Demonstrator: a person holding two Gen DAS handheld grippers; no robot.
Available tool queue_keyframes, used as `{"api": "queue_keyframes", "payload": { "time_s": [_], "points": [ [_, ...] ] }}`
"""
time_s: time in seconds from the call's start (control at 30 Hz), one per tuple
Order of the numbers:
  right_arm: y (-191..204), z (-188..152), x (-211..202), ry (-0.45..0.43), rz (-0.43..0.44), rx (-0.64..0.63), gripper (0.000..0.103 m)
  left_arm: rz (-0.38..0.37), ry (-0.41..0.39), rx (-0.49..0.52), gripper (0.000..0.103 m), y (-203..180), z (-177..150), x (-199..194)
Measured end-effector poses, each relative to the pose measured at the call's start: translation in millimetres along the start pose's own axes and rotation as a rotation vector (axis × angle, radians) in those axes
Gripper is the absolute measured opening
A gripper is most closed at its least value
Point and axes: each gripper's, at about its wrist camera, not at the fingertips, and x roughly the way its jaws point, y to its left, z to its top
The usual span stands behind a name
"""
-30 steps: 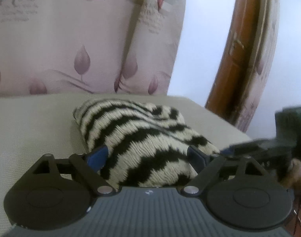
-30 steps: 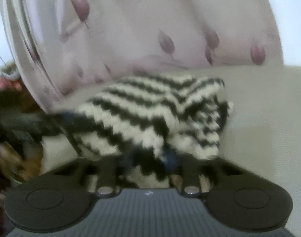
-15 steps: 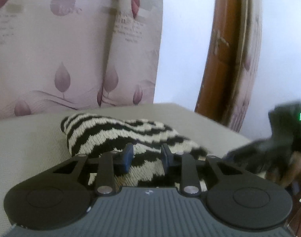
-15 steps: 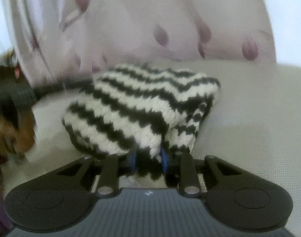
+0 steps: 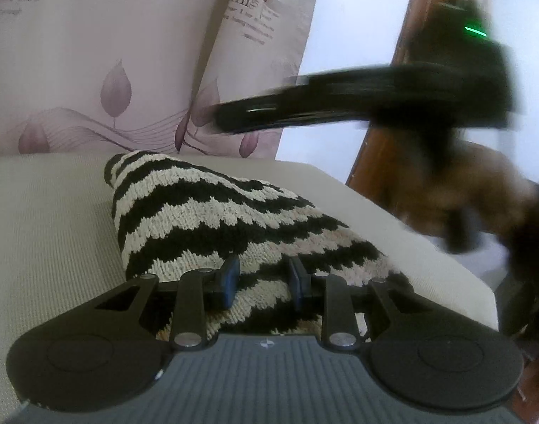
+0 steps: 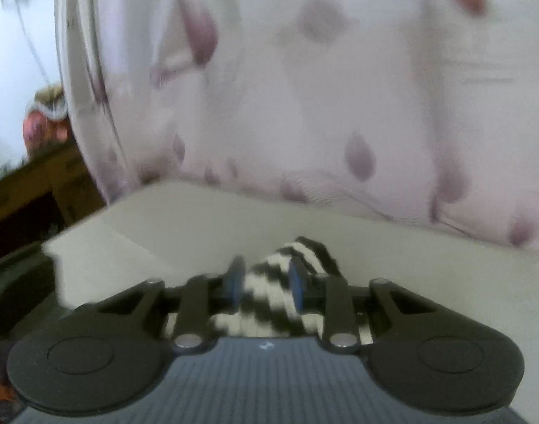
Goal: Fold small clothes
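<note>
On the pale surface (image 5: 50, 219) lay the striped knit (image 5: 213, 219), black and cream, bunched into a mound before a leaf-print curtain (image 5: 93, 70). The left tongs (image 5: 264, 284) were pinched on its near edge, jaws narrow, a fold of knit pressed between the blue pads. Farther right, in the left wrist view, the right tongs (image 5: 234, 120) hung blurred above the surface, a hand (image 5: 481, 190) behind them. In their own view the right tongs (image 6: 266, 282) had just been closing and gripped another bit of knit (image 6: 269, 293) (blurred), raised off the surface.
</note>
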Motion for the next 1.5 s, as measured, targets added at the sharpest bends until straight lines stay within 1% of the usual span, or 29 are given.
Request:
{"api": "queue_keyframes", "payload": {
  "time_s": [0.03,0.07,0.13,0.17,0.2,0.23,0.3,0.37,0.4,0.43,0.47,0.5,0.57,0.63,0.67,0.73,0.8,0.83,0.93,0.97,1.0,1.07,1.1,1.23,1.27,1.33,1.37,1.43,1.5],
  "points": [
    [-1.5,3.1,17.8,0.032,0.006,-0.001,0.018,0.001,-0.002,-0.003,0.030,0.7,0.3,0.5],
    [-4.5,3.9,37.1,0.075,0.009,0.003,0.016,0.003,-0.003,-0.001,0.030,0.4,1.0,0.5],
    [-8.9,-10.1,78.3,0.201,-0.005,-0.019,0.015,0.021,-0.008,0.004,0.030,0.0,0.3,-0.1],
    [-12.8,-18.8,89.6,0.210,-0.013,-0.007,0.015,0.028,-0.011,0.001,0.030,1.3,0.6,-0.9],
    [-19.8,-22.6,92.2,0.183,0.014,0.048,0.015,0.022,-0.011,-0.018,0.030,5.1,1.7,-1.2],
    [-23.9,-21.5,92.4,0.188,0.025,0.073,0.015,0.009,-0.009,-0.043,0.030,9.3,2.5,-1.1],
    [-26.2,-20.3,89.8,0.197,0.029,0.072,0.015,-0.005,-0.007,-0.075,0.030,13.3,3.7,-0.3],
    [-32.2,-18.1,82.8,0.188,0.046,0.108,0.016,0.003,-0.005,-0.062,0.032,11.2,4.1,0.5],
    [-37.1,-15.8,72.5,0.168,0.056,0.140,0.017,0.001,-0.003,-0.062,0.032,10.3,4.2,1.0],
    [-36.1,-16.6,64.8,0.128,0.060,0.167,0.018,-0.001,0.000,-0.062,0.032,9.2,4.1,0.7],
    [-38.7,-16.8,47.8,0.071,0.058,0.188,0.018,0.000,0.002,-0.060,0.032,7.9,4.2,0.2],
    [-41.2,-17.9,28.5,0.027,0.039,0.199,0.018,0.004,0.002,-0.058,0.032,7.3,4.2,-0.6],
    [-41.7,-25.4,-6.4,-0.006,-0.041,0.160,0.018,0.006,0.005,-0.059,0.032,6.8,4.9,-0.3],
    [-41.7,-41.1,-30.5,0.008,-0.092,0.119,0.018,0.008,0.006,-0.062,0.032,5.6,5.6,-0.1],
    [-42.6,-50.5,-34.8,0.036,-0.118,0.108,0.019,0.012,0.006,-0.056,0.032,4.1,5.4,-0.1],
    [-45.5,-75.0,-32.7,0.126,-0.163,0.064,0.017,0.014,0.009,-0.044,0.032,3.8,7.4,3.7],
    [-44.9,-95.5,-39.2,0.066,-0.162,0.048,0.017,0.013,0.010,-0.039,0.032,2.4,5.0,3.1],
    [-45.5,-99.1,-39.4,0.046,-0.164,0.048,0.017,0.020,0.008,-0.028,0.032,1.0,4.2,3.4],
    [-51.1,-90.4,-42.0,0.044,-0.149,0.138,0.018,0.035,0.006,-0.005,0.032,-2.0,4.1,4.5],
    [-50.4,-86.7,-50.2,0.021,-0.152,0.167,0.019,0.036,0.010,-0.004,0.033,-2.6,5.8,4.9],
    [-46.9,-85.2,-63.7,-0.023,-0.152,0.185,0.021,0.038,0.012,-0.001,0.033,-2.9,6.5,4.5],
    [-33.5,-91.2,-86.8,-0.090,-0.142,0.166,0.021,0.037,0.012,0.003,0.033,-2.6,6.0,3.5],
    [-21.3,-97.2,-99.0,-0.100,-0.147,0.138,0.021,0.037,0.010,0.000,0.033,-2.1,6.2,3.3],
    [12.3,-127.4,-120.7,-0.083,-0.207,0.039,0.021,0.044,-0.003,0.010,0.034,-6.1,3.5,4.7],
    [15.9,-136.4,-121.2,-0.061,-0.232,0.014,0.020,0.048,-0.006,0.023,0.034,-7.6,2.7,4.0],
    [18.8,-156.3,-106.8,0.016,-0.284,-0.032,0.019,0.048,-0.008,0.040,0.034,-9.0,0.9,2.7],
    [18.3,-164.7,-106.6,-0.005,-0.297,-0.032,0.019,0.042,-0.010,0.046,0.035,-9.5,-0.3,1.9],
    [11.7,-168.4,-107.0,-0.030,-0.289,0.040,0.019,0.056,-0.019,0.074,0.035,-11.9,-3.2,-0.9],
    [12.9,-167.8,-105.7,-0.034,-0.292,0.028,0.019,0.074,-0.027,0.093,0.035,-15.7,-4.7,-7.5]
  ]
}}
